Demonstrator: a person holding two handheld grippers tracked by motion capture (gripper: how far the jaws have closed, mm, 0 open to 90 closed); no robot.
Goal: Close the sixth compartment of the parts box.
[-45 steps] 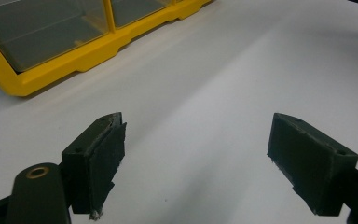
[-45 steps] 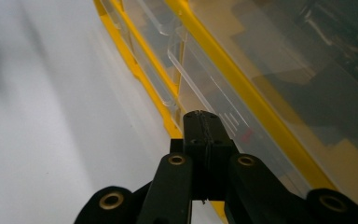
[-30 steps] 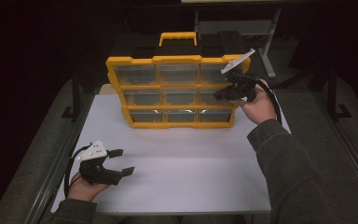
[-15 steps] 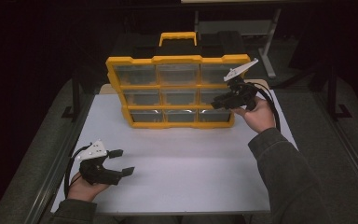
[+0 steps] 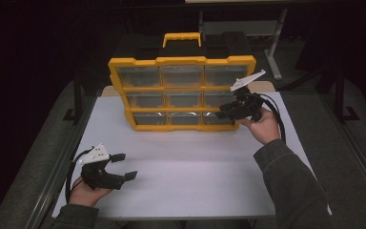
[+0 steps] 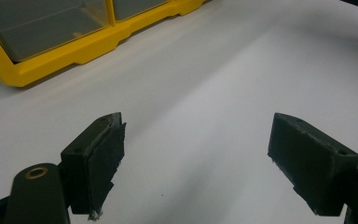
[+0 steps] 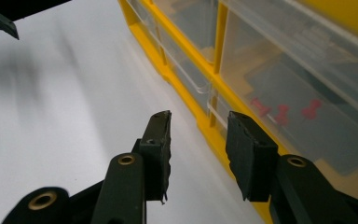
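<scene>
High view: near the desk's (image 5: 186, 171) front left corner, the left gripper (image 5: 124, 166) rests in a hand, its jaws spread wide with nothing between them. Left gripper view agrees: both pads hang over bare white desk, and the organizer's (image 6: 51, 60) yellow lower frame lies ahead of them, well apart.

Farther back, toward the right edge, a hand (image 5: 262, 125) in a dark sleeve holds the right gripper (image 5: 222, 113) level, pointing left at the organizer's (image 5: 183, 93) lower right corner. Its jaws have just been opening and now stand partly apart, gripping nothing. In the right gripper view, the gripper (image 7: 198, 140) sits just beside the bottom row of drawers; the yellow frame and a clear drawer front run past the gap between the pads, and whether either pad touches them I cannot tell. Red pushpins (image 7: 282, 112) lie in the drawer (image 7: 303, 116) behind the right pad.

At the desk's far edge the organizer stands upright, facing front: three rows of three clear drawers in a yellow frame, with a yellow handle (image 5: 181, 38) on top.
</scene>
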